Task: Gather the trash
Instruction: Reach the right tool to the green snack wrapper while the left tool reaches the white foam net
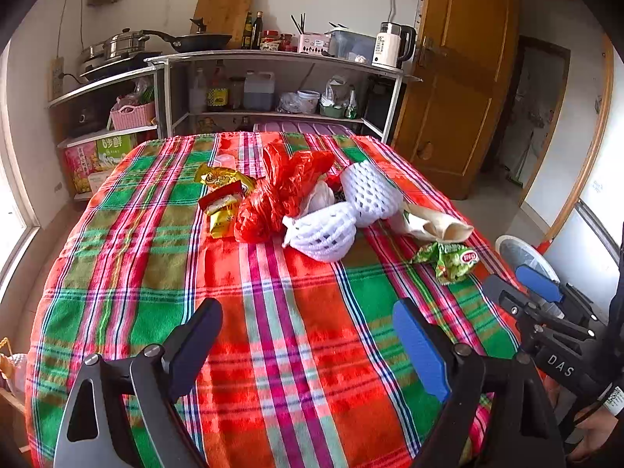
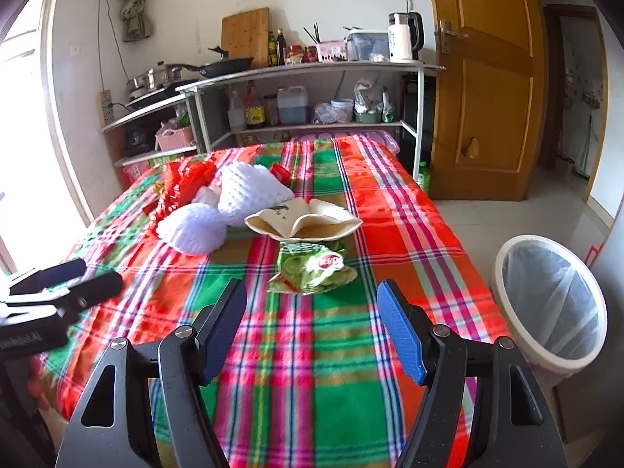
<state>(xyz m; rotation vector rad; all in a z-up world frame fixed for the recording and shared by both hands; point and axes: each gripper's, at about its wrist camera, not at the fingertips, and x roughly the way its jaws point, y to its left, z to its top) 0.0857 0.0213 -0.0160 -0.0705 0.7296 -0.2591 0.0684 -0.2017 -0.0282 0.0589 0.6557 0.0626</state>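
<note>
trash lies scattered on the plaid-covered bench. left tongs are spread wide with nothing between them, low over the near cloth, and the pile sits well beyond them: red plastic bag, 2 white foam nets and yellow wrappers to the far left. right tongs are spread too, holding nothing; green snack packet lies just beyond their tips, with a cream paper wrapper farther behind. lined waste bin stands on the floor to the right of the bench.
</note>
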